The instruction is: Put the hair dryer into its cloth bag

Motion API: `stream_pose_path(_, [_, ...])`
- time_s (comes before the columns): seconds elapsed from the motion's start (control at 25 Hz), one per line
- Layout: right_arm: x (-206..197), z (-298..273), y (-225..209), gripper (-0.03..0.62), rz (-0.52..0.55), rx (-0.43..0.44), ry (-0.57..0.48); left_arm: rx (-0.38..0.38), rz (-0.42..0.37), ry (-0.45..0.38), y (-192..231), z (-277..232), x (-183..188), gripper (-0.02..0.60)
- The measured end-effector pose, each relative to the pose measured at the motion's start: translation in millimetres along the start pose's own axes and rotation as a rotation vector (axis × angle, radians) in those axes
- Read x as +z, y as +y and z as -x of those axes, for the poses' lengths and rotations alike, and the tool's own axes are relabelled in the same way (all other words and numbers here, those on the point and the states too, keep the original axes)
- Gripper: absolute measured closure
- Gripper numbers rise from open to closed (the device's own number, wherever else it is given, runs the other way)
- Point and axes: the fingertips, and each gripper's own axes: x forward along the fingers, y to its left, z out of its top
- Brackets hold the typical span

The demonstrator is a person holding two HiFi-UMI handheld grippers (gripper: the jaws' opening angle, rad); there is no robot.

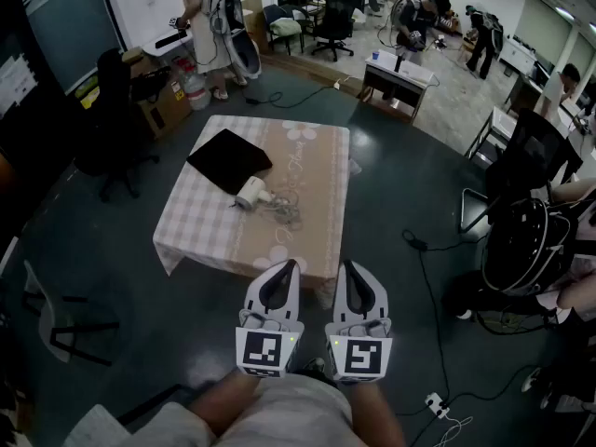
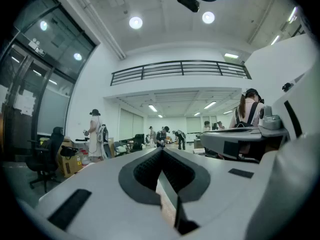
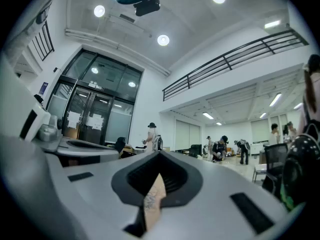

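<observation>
A white hair dryer point(image 1: 252, 193) lies on the cloth-covered table point(image 1: 307, 240), its pale cord point(image 1: 285, 209) bunched to its right. The black cloth bag point(image 1: 228, 159) lies flat just behind it, toward the table's far left. My left gripper point(image 1: 290, 266) and right gripper point(image 1: 352, 266) are held side by side and level, short of the table's near edge. Both are shut and hold nothing. In the left gripper view the left gripper point(image 2: 162, 150) has its jaws together and looks out over the room, as does the right gripper point(image 3: 159, 155) in the right gripper view. Neither view shows the dryer or bag.
A black office chair point(image 1: 112, 110) and a cardboard box point(image 1: 166, 105) stand left of the table. A small desk point(image 1: 400, 77) is beyond it. A black backpack point(image 1: 526, 240) sits at the right. Cables and a power strip point(image 1: 435, 403) lie on the floor. Several people stand farther back.
</observation>
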Motion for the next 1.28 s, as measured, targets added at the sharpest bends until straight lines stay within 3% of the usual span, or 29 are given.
stream_pose_path(0.4, [-8.6,-50.6,68.8,0.579,-0.046,0.108,-0.053,0.065,0.006,0.036,72.5,4.5,-15.4,0.574])
stream_pose_path(1.04, [-40.5,-126.1,142.9,0.579,-0.024,0.252,0.061,0.107,0.033,0.139,162.0,-4.1,-51.2,0.574])
stream_pose_path(1.28, [-58.4,-163.1,167.3,0.579,0.052,0.335,0.111,0.086,0.051,0.181,206.3,-10.6,-68.9,0.574])
